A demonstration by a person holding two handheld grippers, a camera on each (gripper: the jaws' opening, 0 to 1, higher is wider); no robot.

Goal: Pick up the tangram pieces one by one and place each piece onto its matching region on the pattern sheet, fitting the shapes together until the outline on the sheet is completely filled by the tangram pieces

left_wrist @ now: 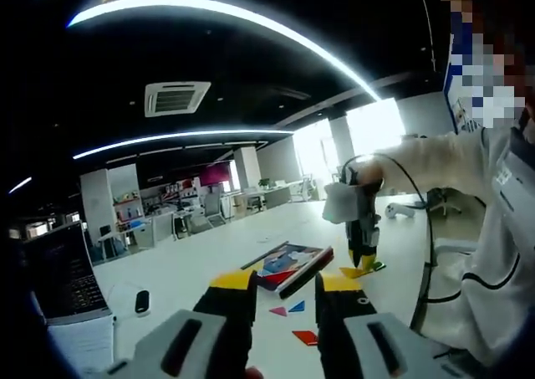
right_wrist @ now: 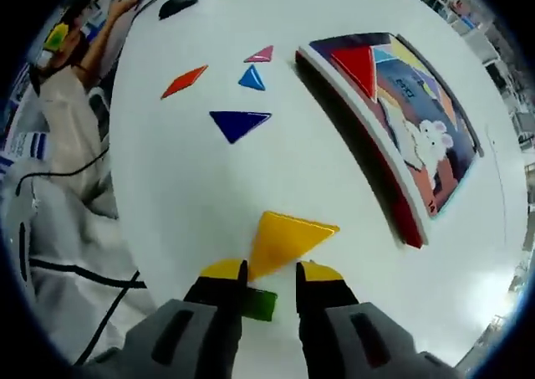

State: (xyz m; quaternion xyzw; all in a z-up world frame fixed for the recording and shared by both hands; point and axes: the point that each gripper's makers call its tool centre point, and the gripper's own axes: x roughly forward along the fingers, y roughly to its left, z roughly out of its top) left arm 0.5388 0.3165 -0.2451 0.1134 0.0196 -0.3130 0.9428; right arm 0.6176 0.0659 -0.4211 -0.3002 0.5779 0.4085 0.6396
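Note:
My right gripper (right_wrist: 272, 272) hangs low over the white table (right_wrist: 167, 186) with its jaws apart. The lower corner of a yellow triangle (right_wrist: 284, 237) lies between its tips, and a green piece (right_wrist: 260, 304) sits under them. Beyond lie a large blue triangle (right_wrist: 239, 124), a small blue triangle (right_wrist: 252, 79), a pink piece (right_wrist: 260, 55) and an orange piece (right_wrist: 184, 80). The pattern sheet (right_wrist: 418, 145) lies to the right with a red triangle (right_wrist: 356, 66) on it. My left gripper (left_wrist: 287, 289) is open and raised, holding nothing. It faces the pattern sheet (left_wrist: 288, 266) and the right gripper (left_wrist: 361, 258).
A laptop (left_wrist: 65, 279) and a black mouse (left_wrist: 142, 301) sit at the table's left. A person in a white jacket (left_wrist: 493, 253) stands at the right edge, a hand on the right gripper. Desks and chairs stand further back in the office.

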